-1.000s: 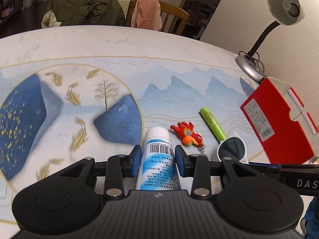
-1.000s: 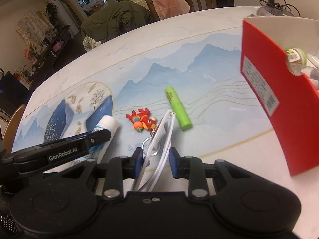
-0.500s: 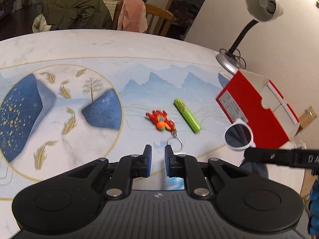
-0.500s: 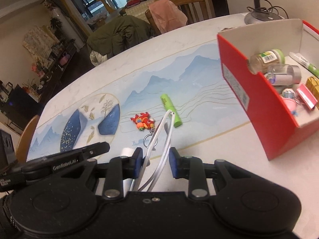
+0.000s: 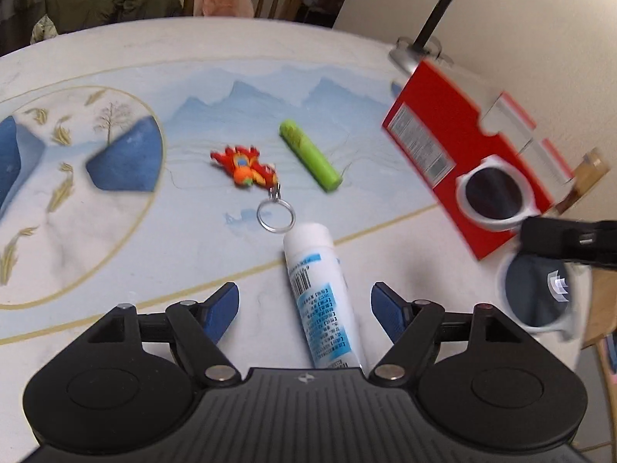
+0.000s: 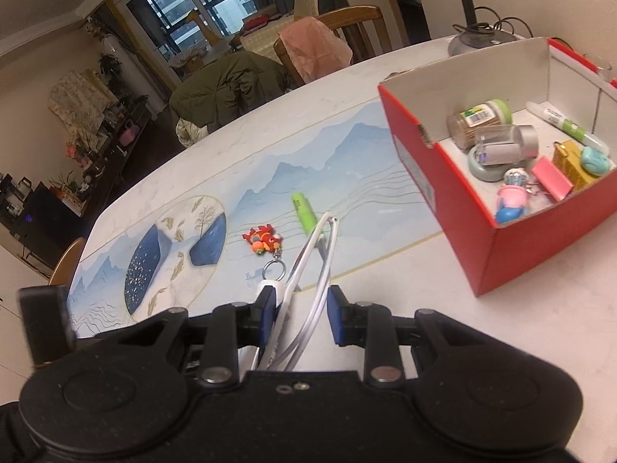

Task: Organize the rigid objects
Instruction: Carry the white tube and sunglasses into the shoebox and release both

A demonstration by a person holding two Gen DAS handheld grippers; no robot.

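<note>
Lying between the widely spread blue pads of the left tool [image 5: 304,308], the white plastic tube with blue printed label [image 5: 322,297] is resting on the counter [image 5: 115,254], released and touched by neither pad. Its long axis is running almost straight ahead of that tool, leaning slightly, with the rounded white cap pointing away toward the silver key ring of the orange and red rubber keychain figure [image 5: 245,166]. The left tool is gripping nothing.

The right tool [image 6: 301,318] is pinching the folded arms of the white-framed plastic sunglasses with dark round lenses [image 5: 491,193]; its pads are standing part-way apart around the thin white arms. In the left view the lenses are hanging in front of the near wall of the red cardboard box with white interior [image 6: 482,239], which is sitting toward the counter's right edge and already carrying small bottles and trinkets.

Judging from this, the sunglasses are the item heading for the box, which is lying ahead and to the right of the right tool, the nearer of the two. The lime-green cylindrical marker [image 5: 310,156] is lying diagonally beyond the keychain, mid-counter.
</note>
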